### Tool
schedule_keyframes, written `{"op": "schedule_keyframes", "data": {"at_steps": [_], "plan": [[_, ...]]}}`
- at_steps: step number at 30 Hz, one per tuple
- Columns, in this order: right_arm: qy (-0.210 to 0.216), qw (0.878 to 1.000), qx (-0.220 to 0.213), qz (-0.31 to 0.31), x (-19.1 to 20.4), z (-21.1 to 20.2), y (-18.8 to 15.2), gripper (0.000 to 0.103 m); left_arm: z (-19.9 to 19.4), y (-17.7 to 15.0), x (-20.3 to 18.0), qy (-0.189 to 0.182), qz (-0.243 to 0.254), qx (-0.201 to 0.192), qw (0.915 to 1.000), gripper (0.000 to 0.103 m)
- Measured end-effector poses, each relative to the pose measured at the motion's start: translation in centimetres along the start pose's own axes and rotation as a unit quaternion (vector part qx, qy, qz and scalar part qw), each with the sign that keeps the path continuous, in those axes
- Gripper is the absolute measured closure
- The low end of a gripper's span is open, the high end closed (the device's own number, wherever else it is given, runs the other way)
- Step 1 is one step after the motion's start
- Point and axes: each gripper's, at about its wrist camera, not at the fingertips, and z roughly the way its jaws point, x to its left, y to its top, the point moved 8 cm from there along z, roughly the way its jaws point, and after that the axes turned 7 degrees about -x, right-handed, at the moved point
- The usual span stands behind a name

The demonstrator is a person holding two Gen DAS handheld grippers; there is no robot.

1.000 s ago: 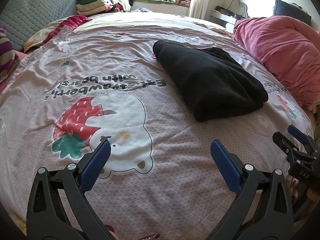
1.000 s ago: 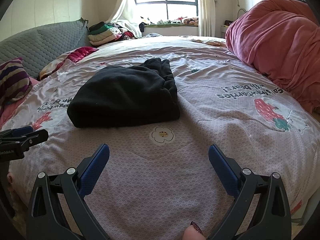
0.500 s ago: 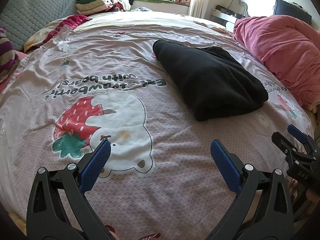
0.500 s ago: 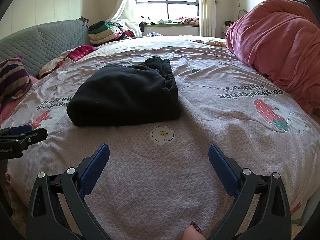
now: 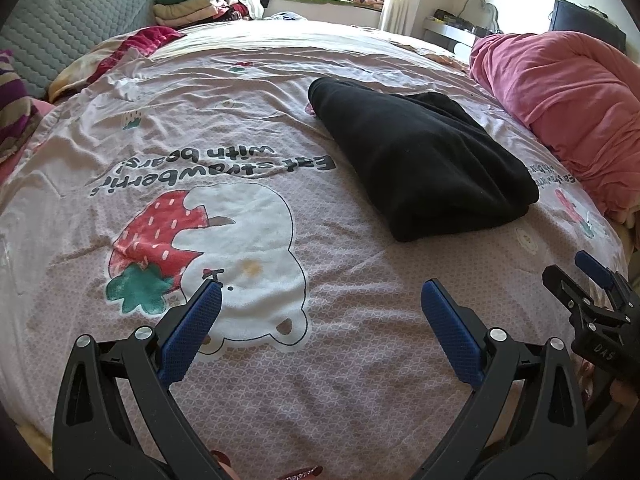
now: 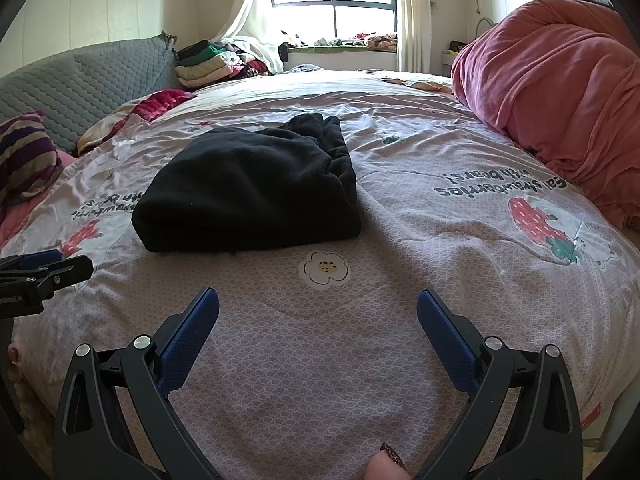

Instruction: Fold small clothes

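Observation:
A black garment (image 5: 420,160) lies folded into a thick rectangle on the pink printed bedspread (image 5: 240,120); it also shows in the right wrist view (image 6: 248,188). My left gripper (image 5: 320,300) is open and empty, near the bed's front edge, well short and left of the garment. My right gripper (image 6: 318,304) is open and empty, in front of the garment, above a flower print. Each gripper shows at the edge of the other's view: the right one in the left wrist view (image 5: 592,292), the left one in the right wrist view (image 6: 44,272).
A bunched pink duvet (image 6: 560,92) fills the bed's right side. A grey quilted headboard (image 6: 80,80), a striped pillow (image 6: 24,156) and a red cloth (image 6: 160,100) lie at the left. A pile of folded clothes (image 6: 208,64) sits by the window.
Both grippers have stayed open and almost still; the views have only drifted slightly. The black garment has not moved.

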Motion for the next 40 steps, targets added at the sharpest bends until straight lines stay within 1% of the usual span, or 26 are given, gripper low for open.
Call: {"op": "schedule_keyframes", "data": {"at_steps": [10, 16, 24, 26, 28, 29, 31, 33, 34, 35, 36, 37, 38, 39, 40], "plan": [[-0.002, 1.000, 0.001, -0.001, 0.0, 0.2, 0.0, 0.005, -0.1, 0.1, 0.0, -0.002, -0.001, -0.001, 1.0000, 0.009], [-0.002, 1.000, 0.002, -0.001, 0.0, 0.2, 0.0, 0.005, -0.2, 0.2, -0.3, -0.004, 0.008, 0.000, 1.0000, 0.009], [-0.010, 1.000, -0.008, 0.005, -0.7, -0.1, 0.3, 0.005, -0.2, 0.3, -0.5, 0.008, 0.013, 0.002, 0.9999, 0.009], [-0.012, 1.000, -0.012, 0.016, -1.2, -0.4, 0.7, 0.005, -0.3, 0.3, -0.3, 0.008, 0.005, 0.007, 0.9999, 0.009], [-0.006, 0.999, -0.015, 0.041, -2.2, -0.9, 1.1, 0.005, -0.4, 0.5, 0.4, 0.015, -0.010, 0.015, 0.9997, 0.009], [-0.009, 0.999, -0.019, 0.049, -2.7, -1.2, 1.4, 0.005, -0.6, 0.7, 0.9, 0.016, -0.018, 0.012, 0.9996, 0.009], [-0.029, 0.996, -0.034, 0.073, -5.1, -2.4, 2.4, 0.005, -1.3, 1.7, 2.9, 0.021, -0.045, -0.001, 0.9988, 0.009], [-0.038, 0.990, -0.060, 0.125, -8.7, -4.7, 3.9, 0.005, -2.1, 3.0, 5.9, 0.039, -0.072, -0.009, 0.9966, 0.009], [-0.052, 0.984, -0.074, 0.156, -11.3, -6.1, 4.6, 0.005, -2.6, 3.9, 8.2, 0.055, -0.087, -0.015, 0.9946, 0.009], [-0.068, 0.978, -0.081, 0.179, -13.5, -7.1, 5.0, 0.005, -3.0, 4.6, 10.2, 0.070, -0.097, -0.019, 0.9927, 0.009], [-0.098, 0.969, -0.087, 0.211, -17.1, -8.7, 5.3, 0.005, -3.5, 5.3, 12.9, 0.092, -0.109, -0.024, 0.9895, 0.009], [-0.129, 0.957, -0.089, 0.242, -20.6, -10.1, 5.1, 0.005, -4.1, 6.0, 15.7, 0.114, -0.122, -0.029, 0.9855, 0.009], [-0.163, 0.942, -0.094, 0.276, -24.2, -11.6, 4.6, 0.005, -4.9, 6.7, 19.8, 0.145, -0.138, -0.035, 0.9791, 0.009], [-0.207, 0.923, -0.101, 0.308, -28.3, -13.5, 3.6, 0.005, -5.4, 7.2, 22.9, 0.173, -0.148, -0.038, 0.9730, 0.009], [-0.254, 0.905, -0.101, 0.327, -32.0, -15.0, 2.3, 0.005, -5.9, 7.4, 26.2, 0.203, -0.159, -0.039, 0.9653, 0.009]]}}
